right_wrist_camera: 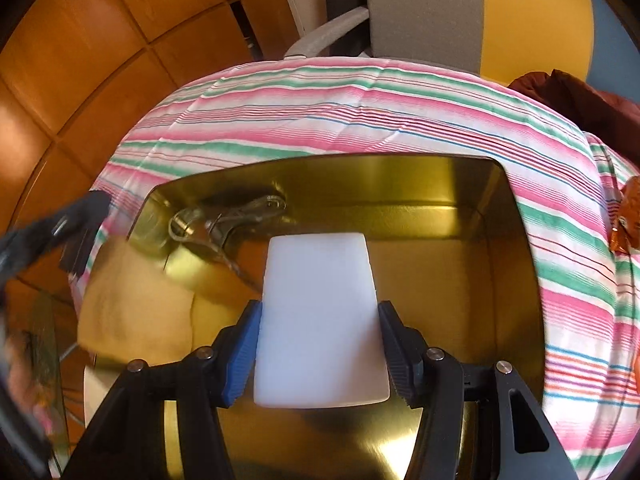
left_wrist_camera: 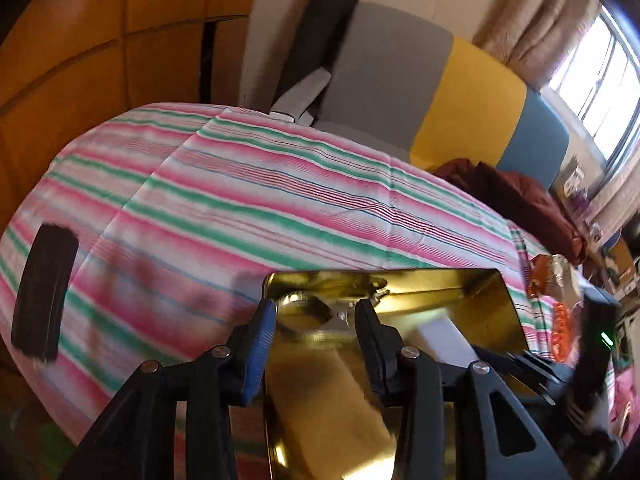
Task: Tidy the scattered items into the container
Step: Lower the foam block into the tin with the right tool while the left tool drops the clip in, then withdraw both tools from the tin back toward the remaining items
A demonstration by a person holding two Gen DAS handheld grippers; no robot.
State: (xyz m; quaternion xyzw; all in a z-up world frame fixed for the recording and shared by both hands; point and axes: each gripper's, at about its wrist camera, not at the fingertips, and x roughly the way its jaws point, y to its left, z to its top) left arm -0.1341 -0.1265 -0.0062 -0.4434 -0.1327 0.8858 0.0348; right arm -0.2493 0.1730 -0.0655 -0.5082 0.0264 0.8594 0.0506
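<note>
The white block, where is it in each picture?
Left wrist view: the white rectangular foam block sits lower right, inside the shiny gold metal tin, partly hidden behind the tool.
Right wrist view: centre, held between the right tool fingers, over the tin.
Shared landmark: the pink-and-green striped cloth.

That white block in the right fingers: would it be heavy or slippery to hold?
The white block looks matte and foam-like, so probably light and not slippery. Its sides seem slightly pinched by the fingers, hinting it is squashy. Flat faces suggest it won't roll in the gold tin.
</note>
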